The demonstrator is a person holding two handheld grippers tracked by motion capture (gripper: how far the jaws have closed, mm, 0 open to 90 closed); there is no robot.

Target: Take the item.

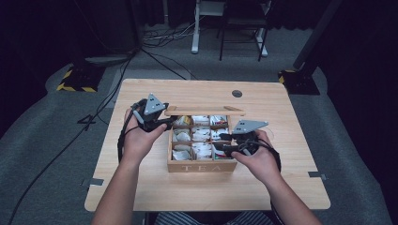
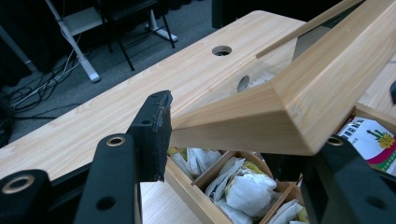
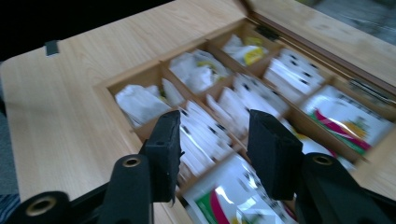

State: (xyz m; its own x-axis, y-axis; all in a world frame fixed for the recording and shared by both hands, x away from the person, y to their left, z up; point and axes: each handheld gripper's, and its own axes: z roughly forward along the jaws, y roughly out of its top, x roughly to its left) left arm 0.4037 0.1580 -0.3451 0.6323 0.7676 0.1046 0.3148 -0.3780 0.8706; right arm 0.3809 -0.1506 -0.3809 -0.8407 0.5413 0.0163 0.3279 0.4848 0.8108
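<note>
We have the tea box (image 1: 202, 165) sitting near the middle of the bench (image 1: 141, 187), and everything else we place relative to that box. Its lid (image 1: 204, 111) is already raised and stands at the far edge of the box, so the opening step looks done. Our left claw (image 1: 165, 123), at the box's far left corner, is clamped on the lid's corner; in the left gripper view the lid's wooden frame (image 2: 289, 102) sits squeezed between the two black jaws, holding it up.

Inside the box, the nine compartments are stocked with tea bags (image 3: 205, 130): white sachets in most, and coloured packets in the ones toward the right side.

Our right claw (image 1: 224, 143) hovers over the box's right-hand compartments. In the right gripper view its jaws stand apart with nothing between them, the white sachets and a coloured packet (image 3: 224, 200) lying below.

So we judge the work to be at an early-to-middle stage: the box is open and steadied, the right claw is positioned above the contents, but no bag is gripped yet. What looks left is picking a bag, lifting it out, and finally lowering the lid.
</note>
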